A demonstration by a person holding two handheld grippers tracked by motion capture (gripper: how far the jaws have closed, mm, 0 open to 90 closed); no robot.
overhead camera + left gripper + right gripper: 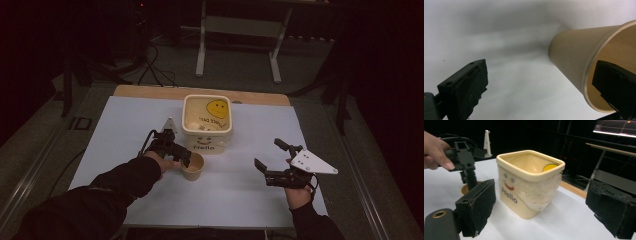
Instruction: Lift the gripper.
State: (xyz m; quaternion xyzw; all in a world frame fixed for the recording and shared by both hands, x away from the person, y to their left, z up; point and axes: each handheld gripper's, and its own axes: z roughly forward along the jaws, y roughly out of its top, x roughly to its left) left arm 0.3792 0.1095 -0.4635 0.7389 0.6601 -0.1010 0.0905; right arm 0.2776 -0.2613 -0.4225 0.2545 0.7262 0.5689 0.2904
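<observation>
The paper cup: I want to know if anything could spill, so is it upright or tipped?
Upright. The paper cup stands on its base on the white table, mouth up, with one jaw of the open left tongs inside its rim.

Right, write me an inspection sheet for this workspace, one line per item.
Surface: pale sheet laid over a wooden table top, bare apart from the items below.
Job's things: brown paper cup standing upright in front of a cream bin with a smiley face and "Hello" on its front.
Clutter: nothing seen.
Grippers: left gripper open, one jaw inside the cup's rim, the other outside, wall between them not pinched; right gripper open and empty, away from the cup.
Cables: black cable trails from the left gripper; more cables on the floor behind the table.
Surroundings: dark room, white-legged stand on the floor beyond the table.
</observation>
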